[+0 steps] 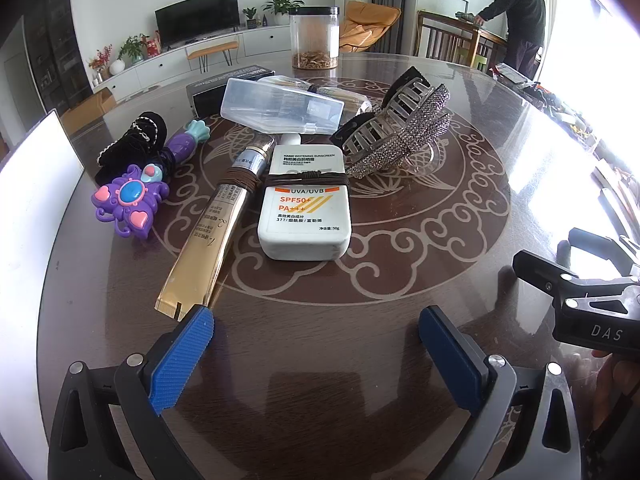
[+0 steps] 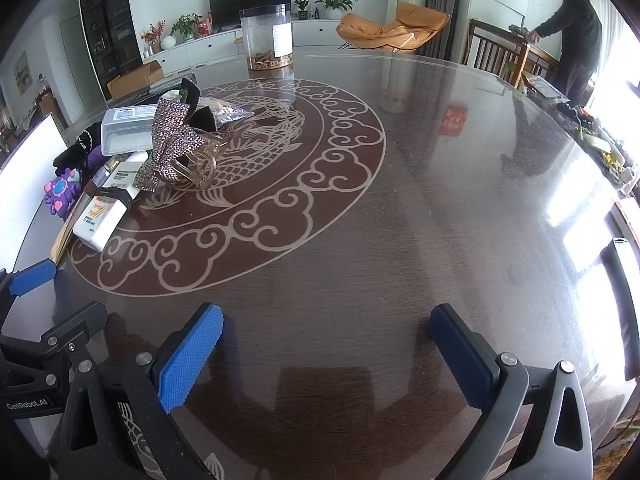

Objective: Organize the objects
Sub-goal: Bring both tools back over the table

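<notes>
A cluster of small items lies on the round dark table (image 1: 400, 264). A white sunscreen bottle (image 1: 306, 204) wrapped in a brown hair tie lies just ahead of my left gripper (image 1: 316, 320), which is open and empty. Left of the bottle lies a gold tube (image 1: 212, 236). Further left is a purple butterfly toy (image 1: 130, 202) and a black hair accessory (image 1: 138, 140). Behind are a clear plastic case (image 1: 280, 106) and a rhinestone hair claw (image 1: 404, 132). My right gripper (image 2: 326, 324) is open over bare table (image 2: 400, 208), with the sunscreen bottle (image 2: 100, 216) and rhinestone hair claw (image 2: 172, 144) far to its left.
A clear jar (image 1: 314, 38) with brown contents stands at the table's far side. A dark box (image 1: 216, 92) lies behind the plastic case. A white board (image 1: 32, 200) leans at the left edge. A person (image 1: 520, 16) stands at another table in the far right background.
</notes>
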`<state>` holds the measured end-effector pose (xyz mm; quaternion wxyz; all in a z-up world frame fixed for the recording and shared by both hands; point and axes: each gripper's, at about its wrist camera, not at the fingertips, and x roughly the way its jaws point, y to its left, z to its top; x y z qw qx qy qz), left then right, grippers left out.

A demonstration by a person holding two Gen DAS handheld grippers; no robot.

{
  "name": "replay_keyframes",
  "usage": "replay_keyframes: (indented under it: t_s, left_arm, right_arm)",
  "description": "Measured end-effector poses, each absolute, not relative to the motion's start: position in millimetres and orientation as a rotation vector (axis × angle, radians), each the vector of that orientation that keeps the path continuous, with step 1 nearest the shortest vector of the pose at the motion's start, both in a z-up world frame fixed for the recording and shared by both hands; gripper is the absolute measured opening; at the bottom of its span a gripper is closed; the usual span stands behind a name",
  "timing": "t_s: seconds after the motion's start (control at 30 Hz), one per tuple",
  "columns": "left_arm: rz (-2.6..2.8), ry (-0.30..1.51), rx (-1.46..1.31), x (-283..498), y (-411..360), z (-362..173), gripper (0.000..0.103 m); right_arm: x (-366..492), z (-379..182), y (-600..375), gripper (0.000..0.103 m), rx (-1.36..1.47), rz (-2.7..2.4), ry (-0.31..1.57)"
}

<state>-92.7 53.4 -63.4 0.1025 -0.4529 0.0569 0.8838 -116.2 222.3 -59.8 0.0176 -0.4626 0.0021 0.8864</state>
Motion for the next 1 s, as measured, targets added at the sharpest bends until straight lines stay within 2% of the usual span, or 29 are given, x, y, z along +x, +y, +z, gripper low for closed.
replay_keyframes:
  t_s: [1.0]
  left_arm:
    - [2.609,0.168,-1.337,-94.0,53.1,-63.5,0.103]
  right_arm:
    - [-115.3,-59.6,219.0,0.103,-1.435,2.757,0.004]
